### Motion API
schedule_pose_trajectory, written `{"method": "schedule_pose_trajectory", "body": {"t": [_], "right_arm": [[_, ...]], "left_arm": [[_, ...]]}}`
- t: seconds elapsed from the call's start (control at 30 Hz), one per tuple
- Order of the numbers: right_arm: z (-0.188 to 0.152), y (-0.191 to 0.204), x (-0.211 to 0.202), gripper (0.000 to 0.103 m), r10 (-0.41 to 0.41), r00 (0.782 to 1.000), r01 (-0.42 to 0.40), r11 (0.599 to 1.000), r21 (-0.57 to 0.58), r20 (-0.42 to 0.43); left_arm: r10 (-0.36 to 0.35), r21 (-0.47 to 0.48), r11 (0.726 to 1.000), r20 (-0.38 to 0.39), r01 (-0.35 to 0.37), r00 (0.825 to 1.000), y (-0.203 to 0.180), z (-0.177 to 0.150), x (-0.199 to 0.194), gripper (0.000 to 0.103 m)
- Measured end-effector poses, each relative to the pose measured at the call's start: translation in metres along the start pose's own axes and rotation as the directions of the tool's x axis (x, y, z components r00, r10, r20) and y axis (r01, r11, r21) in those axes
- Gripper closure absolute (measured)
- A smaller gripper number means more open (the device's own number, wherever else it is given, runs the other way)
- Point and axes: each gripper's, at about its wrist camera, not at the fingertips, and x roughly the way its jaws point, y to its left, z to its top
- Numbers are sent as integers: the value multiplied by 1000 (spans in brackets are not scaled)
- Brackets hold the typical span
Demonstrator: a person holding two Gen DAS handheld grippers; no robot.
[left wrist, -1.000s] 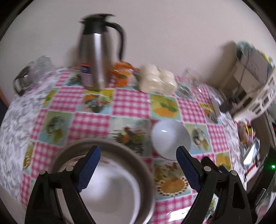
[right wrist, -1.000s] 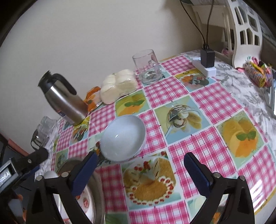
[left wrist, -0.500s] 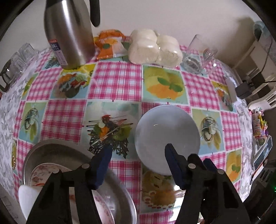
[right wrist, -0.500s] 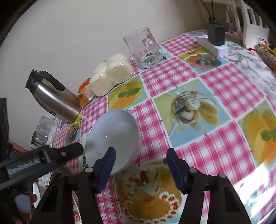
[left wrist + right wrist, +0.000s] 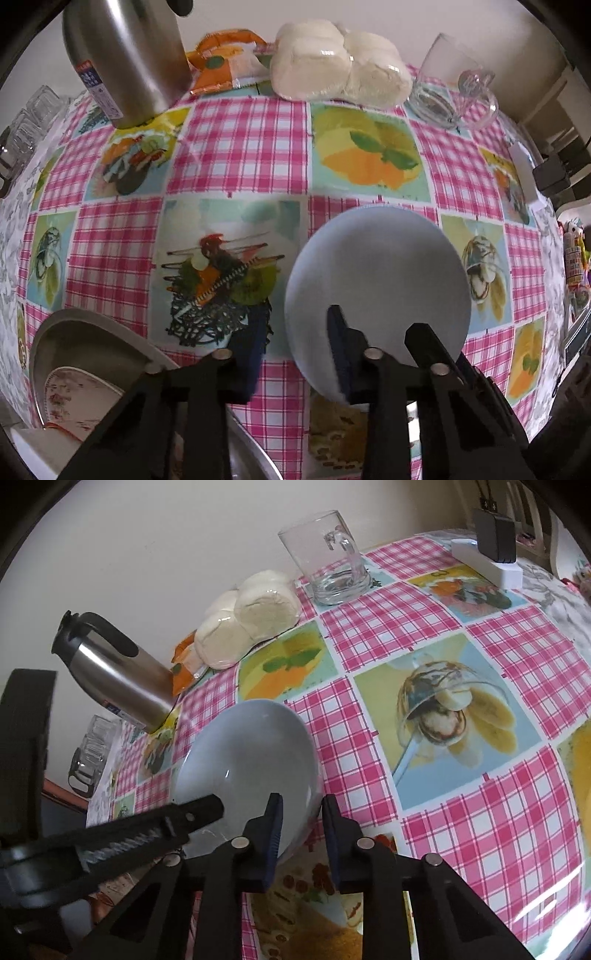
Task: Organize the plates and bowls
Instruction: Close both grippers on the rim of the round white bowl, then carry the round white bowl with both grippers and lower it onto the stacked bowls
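A pale blue-white bowl stands on the checked tablecloth. My left gripper straddles the bowl's near-left rim, one pad inside and the other outside. Its jaws are closing, and a small gap still shows beside the outer pad. My right gripper straddles the near-right rim. Its jaws are closing too, and both pads look pressed on the wall. The left gripper's black finger lies over the bowl's left side in the right wrist view. A metal basin at the lower left holds a flowered plate.
Along the far edge by the wall stand a steel thermos jug, an orange packet, wrapped white buns and a glass mug. A white power strip with a black charger lies at the right. Glass jars stand at the left edge.
Both grippers have come down and forward onto the bowl. Their jaws went from wide open to narrow around its rim. The left view has tipped steeply downward.
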Motion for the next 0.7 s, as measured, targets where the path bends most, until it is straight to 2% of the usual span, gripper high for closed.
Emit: {"method": "schedule_pose_trajectory", "body": {"t": [0.13, 0.27, 0.5, 0.7], "right_arm": [[0, -3, 1, 81, 14, 1000, -14, 1000, 13, -10], [0, -4, -1, 81, 8, 1000, -8, 1000, 11, -17], [0, -5, -25, 81, -13, 1000, 13, 999, 30, 1], [-2, 14, -63, 81, -13, 998, 13, 1000, -3, 61]], "left_arm": [[-12, 6, 1000, -15, 12, 1000, -4, 1, 3, 86], [-15, 8, 1000, 1, 15, 1000, -6, 0, 1, 90], [-78, 8, 997, 45, 78, 996, -8, -8, -20, 91], [-114, 28, 993, 149, 111, 982, -3, -22, -69, 91]]}}
